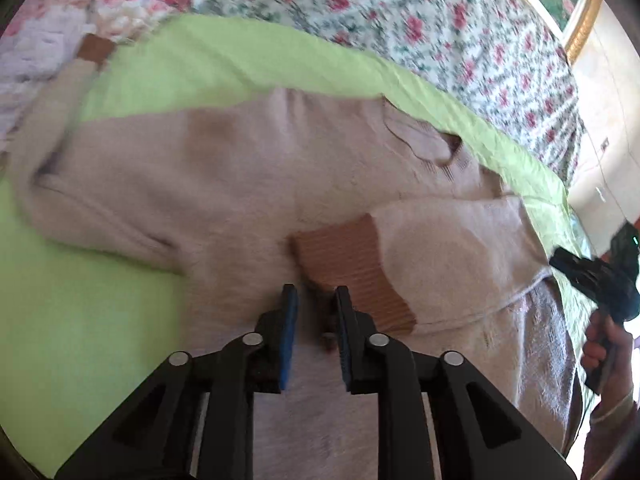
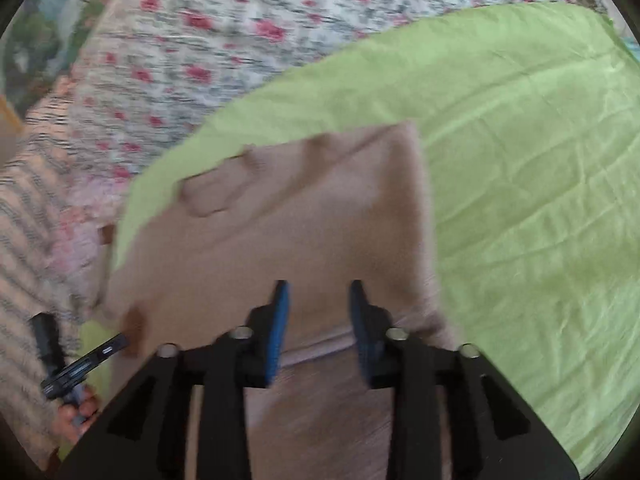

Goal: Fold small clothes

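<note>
A beige knit sweater (image 1: 224, 168) with brown ribbed cuffs lies on a lime green sheet (image 1: 80, 320). One sleeve is folded across the body, its brown cuff (image 1: 352, 264) just ahead of my left gripper (image 1: 316, 296), whose jaws stand open and empty over the fabric. The other brown cuff (image 1: 94, 50) lies at the far left. In the right wrist view the sweater (image 2: 280, 232) lies below my right gripper (image 2: 318, 292), which is open and empty above its hem. The right gripper also shows in the left wrist view (image 1: 600, 276), held in a hand.
The green sheet (image 2: 520, 160) covers a bed with a rose-patterned quilt (image 1: 400, 12). A striped floral blanket (image 2: 28, 240) lies at the left. A gold-framed picture (image 1: 576, 12) and white wall stand beyond the bed. The left gripper's handle (image 2: 72, 372) shows at lower left.
</note>
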`<state>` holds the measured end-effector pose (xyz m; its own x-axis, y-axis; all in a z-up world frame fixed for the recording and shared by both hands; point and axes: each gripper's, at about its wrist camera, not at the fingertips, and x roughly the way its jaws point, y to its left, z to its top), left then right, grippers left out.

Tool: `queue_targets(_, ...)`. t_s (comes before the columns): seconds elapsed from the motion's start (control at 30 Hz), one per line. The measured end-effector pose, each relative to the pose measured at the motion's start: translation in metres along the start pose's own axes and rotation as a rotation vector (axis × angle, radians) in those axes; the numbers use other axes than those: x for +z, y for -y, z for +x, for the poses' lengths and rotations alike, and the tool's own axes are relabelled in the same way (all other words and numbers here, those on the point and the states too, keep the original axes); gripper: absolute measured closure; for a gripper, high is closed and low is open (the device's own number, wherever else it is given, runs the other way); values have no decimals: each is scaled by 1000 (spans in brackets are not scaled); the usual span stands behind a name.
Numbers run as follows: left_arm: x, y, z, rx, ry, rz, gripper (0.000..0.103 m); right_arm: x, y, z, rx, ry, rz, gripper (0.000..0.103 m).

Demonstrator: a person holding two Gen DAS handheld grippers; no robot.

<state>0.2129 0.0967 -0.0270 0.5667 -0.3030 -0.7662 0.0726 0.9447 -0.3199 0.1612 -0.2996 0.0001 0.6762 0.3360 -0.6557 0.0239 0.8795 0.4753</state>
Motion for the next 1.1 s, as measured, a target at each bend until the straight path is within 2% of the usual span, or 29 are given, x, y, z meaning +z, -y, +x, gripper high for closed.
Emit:
queue_targets(0.07,10,-15,-17,25,35,-15,75,-9,-12,-1,51,-9,-17,65)
queue_targets(0.13,22,-29,-31,64,75,-25,58,-19,-21,-2,89,-26,-22,65)
queue_targets(0.17,33,-38,-38,103,100,-27,44,-23,-26,-1,106,-34,-24,65)
queue_targets(0.2,44,-47,-44,144,120,-29,36,-29,-30,0,116,-43,-27,65)
queue_targets(0.27,70,-67,-50,225,156,-36,34,-35,-39,5,136,-63,-35,65)
queue_targets(0.3,82,-77,-50,250,163,-43,29,-39,-42,8,147,-74,-38,65)
queue_targets(0.37,109,-99,-45,308,169,-66,24,-46,-48,13,161,-95,-45,65)
queue_targets(0.43,135,-122,-33,361,161,-79,23,-52,-54,19,168,-118,-49,65)
queue_targets(0.57,177,-161,6,446,66,-85,21,-57,-61,27,181,-142,-49,65)
queue_targets(0.63,187,-180,26,521,16,-96,21,-57,-63,30,186,-149,-48,65)
queue_targets(0.67,188,-191,36,522,-10,-106,22,-57,-64,30,186,-149,-45,65)
queue_targets(0.7,189,-197,41,516,-19,-112,41,-57,-64,31,188,-149,-44,65)
queue_targets(0.73,188,-201,45,505,-27,-116,61,-57,-64,32,189,-149,-44,65)
queue_targets(0.77,186,-205,47,488,-41,-122,98,-58,-64,32,189,-148,-44,65)
queue_targets(0.8,183,-207,44,464,-28,-129,94,-58,-64,32,186,-146,-45,65)
queue_targets(0.93,167,-187,11,365,88,-109,95,-58,-66,31,201,-135,-45,65)
queue_targets(1.1,140,-111,-30,197,197,-25,96,-60,-68,28,230,-122,-34,65)
